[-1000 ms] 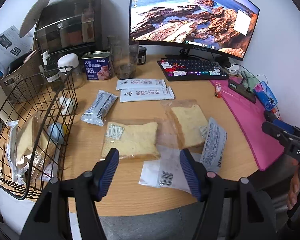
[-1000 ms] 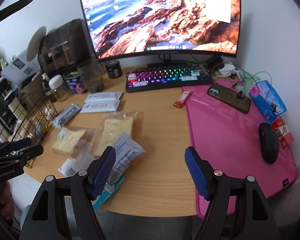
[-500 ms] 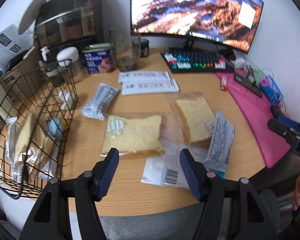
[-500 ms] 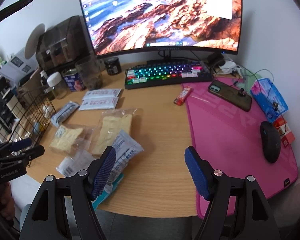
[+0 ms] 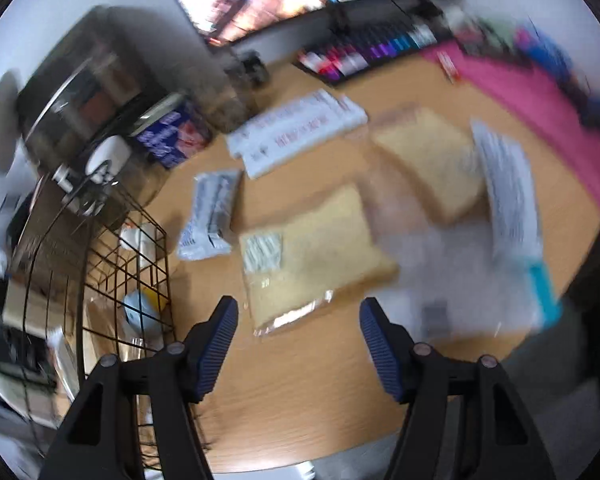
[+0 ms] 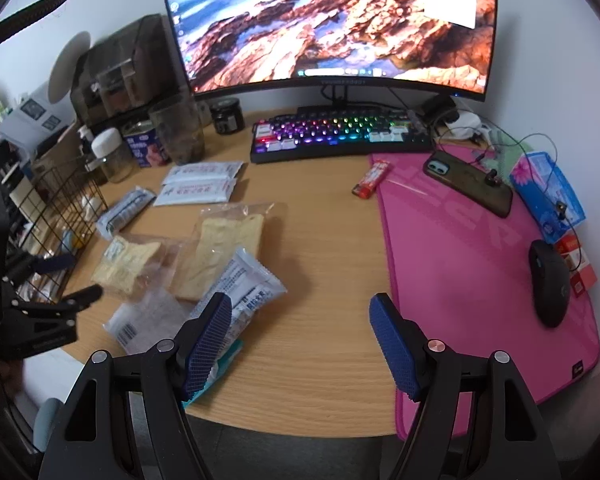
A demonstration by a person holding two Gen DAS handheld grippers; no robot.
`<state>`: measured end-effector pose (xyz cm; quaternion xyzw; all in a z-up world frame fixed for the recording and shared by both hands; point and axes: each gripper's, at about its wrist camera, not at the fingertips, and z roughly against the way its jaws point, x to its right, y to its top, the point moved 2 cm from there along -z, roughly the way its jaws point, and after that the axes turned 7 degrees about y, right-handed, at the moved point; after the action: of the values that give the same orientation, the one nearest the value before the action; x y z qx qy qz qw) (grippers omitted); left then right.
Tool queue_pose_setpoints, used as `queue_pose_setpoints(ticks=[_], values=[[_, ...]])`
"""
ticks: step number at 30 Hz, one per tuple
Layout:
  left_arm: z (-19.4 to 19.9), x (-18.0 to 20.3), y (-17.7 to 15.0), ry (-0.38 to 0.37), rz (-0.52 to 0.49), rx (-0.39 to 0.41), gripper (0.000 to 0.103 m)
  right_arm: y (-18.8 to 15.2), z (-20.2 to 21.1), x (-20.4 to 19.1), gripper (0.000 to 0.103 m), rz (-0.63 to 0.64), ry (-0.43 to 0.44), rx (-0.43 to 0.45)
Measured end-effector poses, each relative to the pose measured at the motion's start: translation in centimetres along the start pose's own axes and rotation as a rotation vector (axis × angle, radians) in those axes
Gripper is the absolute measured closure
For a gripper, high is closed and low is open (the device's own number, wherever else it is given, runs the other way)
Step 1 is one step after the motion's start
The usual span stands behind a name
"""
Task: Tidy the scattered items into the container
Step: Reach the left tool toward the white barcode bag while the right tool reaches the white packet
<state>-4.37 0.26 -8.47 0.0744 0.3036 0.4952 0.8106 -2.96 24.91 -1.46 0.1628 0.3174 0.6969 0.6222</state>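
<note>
My left gripper (image 5: 298,322) is open and empty, just above the near edge of a bagged bread slice (image 5: 316,252). A second bagged slice (image 5: 432,164), a white-and-teal packet (image 5: 512,200), a clear barcode bag (image 5: 440,280), a grey-blue packet (image 5: 210,214) and two white sachets (image 5: 296,134) lie on the wooden desk. The black wire basket (image 5: 112,280) stands at the left with items inside. My right gripper (image 6: 300,332) is open and empty, above the desk's front edge, right of the white-and-teal packet (image 6: 248,284). The left view is blurred.
A monitor (image 6: 328,20), lit keyboard (image 6: 340,136), pink mat (image 6: 472,256) with phone (image 6: 468,182) and mouse (image 6: 550,282) fill the right. A red lighter (image 6: 370,180), blue tin (image 6: 144,146), glass cup (image 6: 178,128) and jars stand behind the packets.
My left gripper has swung forward and down toward the near bagged bread slice, tilting the view. My right gripper has barely moved. Both stay open.
</note>
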Motion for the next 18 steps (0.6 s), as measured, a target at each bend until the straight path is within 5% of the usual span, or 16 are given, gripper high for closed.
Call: queue_pose_setpoints(ticks=[4,18], values=[[-1.8,0.2,-0.4,-0.019,-0.066,-0.066,0.034,0.3,-1.1,0.5,0.031,-0.020,0.023,-0.013],[-4.0,-0.8,1.6,0.002,-0.031,-0.079,0.033,1.1,-4.3,-0.4,0.031,-0.008,0.040,-0.071]])
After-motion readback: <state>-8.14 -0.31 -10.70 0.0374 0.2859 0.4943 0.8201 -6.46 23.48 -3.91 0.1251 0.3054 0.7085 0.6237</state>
